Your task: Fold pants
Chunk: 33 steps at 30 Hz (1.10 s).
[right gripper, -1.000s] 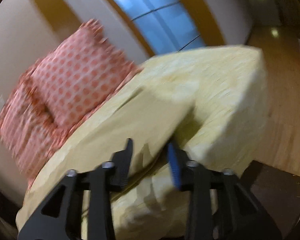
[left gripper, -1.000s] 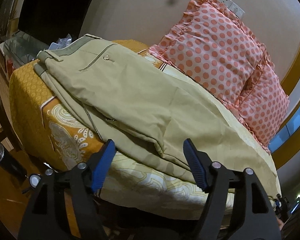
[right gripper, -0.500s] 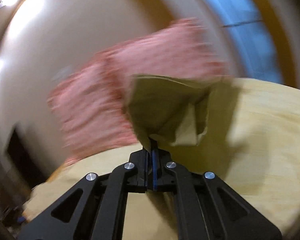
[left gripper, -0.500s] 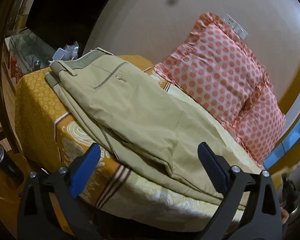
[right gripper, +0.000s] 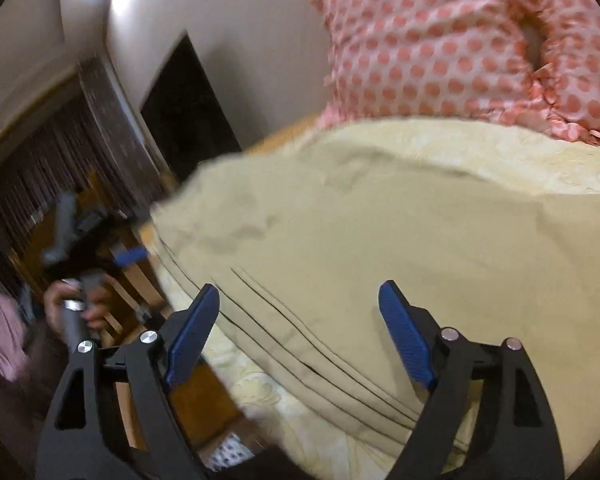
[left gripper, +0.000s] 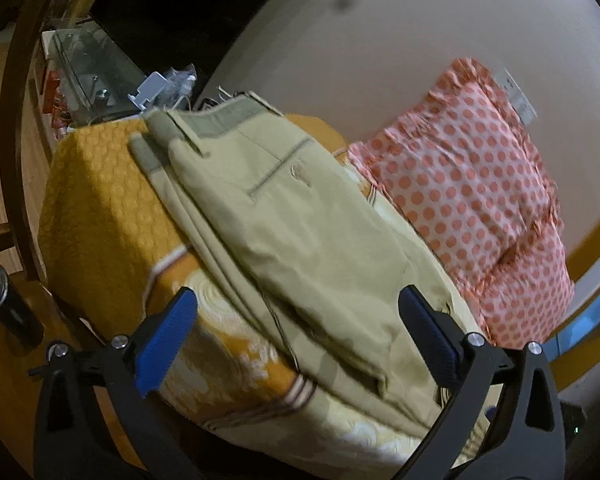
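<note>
Two grippers: both spread wide, neither pinching anything
Left gripper [left gripper: 296, 330]: blue pads far apart, hovering at the near edge of the bed; the cloth shows between the pads, contact cannot be told
Right gripper [right gripper: 300, 332]: blue pads far apart above the stacked hems of the pants, holding nothing
Pants [left gripper: 300, 232]: khaki, folded lengthwise, lying along the bed; waistband and buttoned back pocket at the far left end, legs running toward the near right
Pants in the right view [right gripper: 380, 232]: layered edges lie between the open fingers, flat on the cover
Bed cover [left gripper: 100, 208]: orange and pale yellow pattern, under the pants
Pillows [left gripper: 472, 184]: white with orange dots, propped against the wall at the far right, just beside the pants
Glass case [left gripper: 92, 72]: far left past the bed, small clutter near it, contents too blurred to name
Dark cylinder [left gripper: 0, 300]: near left, below the bed edge
Person's hand [right gripper: 76, 304]: blurred at left in the right view, gripping the other handle
</note>
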Tool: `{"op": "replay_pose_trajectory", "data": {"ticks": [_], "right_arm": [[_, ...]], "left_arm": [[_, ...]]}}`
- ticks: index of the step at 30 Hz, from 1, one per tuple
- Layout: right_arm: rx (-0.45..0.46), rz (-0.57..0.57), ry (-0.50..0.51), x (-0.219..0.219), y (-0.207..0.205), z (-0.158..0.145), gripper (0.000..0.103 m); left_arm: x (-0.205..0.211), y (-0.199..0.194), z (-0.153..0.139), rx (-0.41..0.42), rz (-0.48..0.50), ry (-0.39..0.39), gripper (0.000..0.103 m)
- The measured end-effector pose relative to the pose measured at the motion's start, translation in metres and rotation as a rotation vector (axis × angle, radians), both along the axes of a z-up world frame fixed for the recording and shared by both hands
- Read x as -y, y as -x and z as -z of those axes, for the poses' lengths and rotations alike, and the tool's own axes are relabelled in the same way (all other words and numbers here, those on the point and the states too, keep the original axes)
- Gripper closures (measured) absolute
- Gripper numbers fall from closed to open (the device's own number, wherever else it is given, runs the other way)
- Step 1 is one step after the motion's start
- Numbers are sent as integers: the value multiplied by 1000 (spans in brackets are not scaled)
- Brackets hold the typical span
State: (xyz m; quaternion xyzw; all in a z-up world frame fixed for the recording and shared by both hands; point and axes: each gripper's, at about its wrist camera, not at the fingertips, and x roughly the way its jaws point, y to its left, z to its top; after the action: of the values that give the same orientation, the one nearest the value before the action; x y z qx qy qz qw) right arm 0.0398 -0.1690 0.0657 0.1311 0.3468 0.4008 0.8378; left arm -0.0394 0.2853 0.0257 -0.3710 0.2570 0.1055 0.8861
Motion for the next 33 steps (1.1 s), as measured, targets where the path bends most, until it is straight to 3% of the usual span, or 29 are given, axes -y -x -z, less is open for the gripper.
{"op": "replay_pose_trajectory", "data": {"ticks": [4, 10, 11, 13, 14, 16, 19, 21, 25, 27, 29, 30, 33], "right_arm": [[-44, 71, -83, 25, -3, 0, 19], [-74, 85, -124, 30, -5, 6, 19], [-73, 84, -128, 29, -3, 7, 19], [-71, 79, -145, 31, -3, 10, 19], [-71, 76, -154, 33, -3, 11, 19], [-66, 77, -169, 39, -1, 12, 19], [-54, 95, -191, 52, -1, 12, 19], [-45, 119, -211, 65, -1, 12, 19], [-21, 225, -236, 99, 1, 9, 19], [-14, 297, -246, 120, 4, 8, 19], [-13, 375, -266, 143, 9, 7, 19], [-16, 405, -275, 152, 11, 7, 19], [-40, 476, -311, 176, 16, 8, 19]], "left_arm": [[-16, -12, 0, -12, -34, 16, 3], [-31, -33, -2, -49, -65, 30, 7], [-33, -36, -1, -63, -83, 26, 13], [-39, -41, 3, -105, -113, 37, 65], [-43, -43, 6, -123, -124, 45, 80], [-47, -45, 7, -125, -115, 51, 89], [-31, -54, -15, -153, -92, -103, 94], [-6, -62, -45, -123, -62, -242, 95], [75, -79, -108, 19, 118, -468, 97], [146, -87, -132, 106, 298, -587, 98], [199, -86, -138, 166, 464, -638, 98], [236, -84, -134, 195, 591, -658, 98], [320, -77, -100, 177, 895, -693, 98]]}}
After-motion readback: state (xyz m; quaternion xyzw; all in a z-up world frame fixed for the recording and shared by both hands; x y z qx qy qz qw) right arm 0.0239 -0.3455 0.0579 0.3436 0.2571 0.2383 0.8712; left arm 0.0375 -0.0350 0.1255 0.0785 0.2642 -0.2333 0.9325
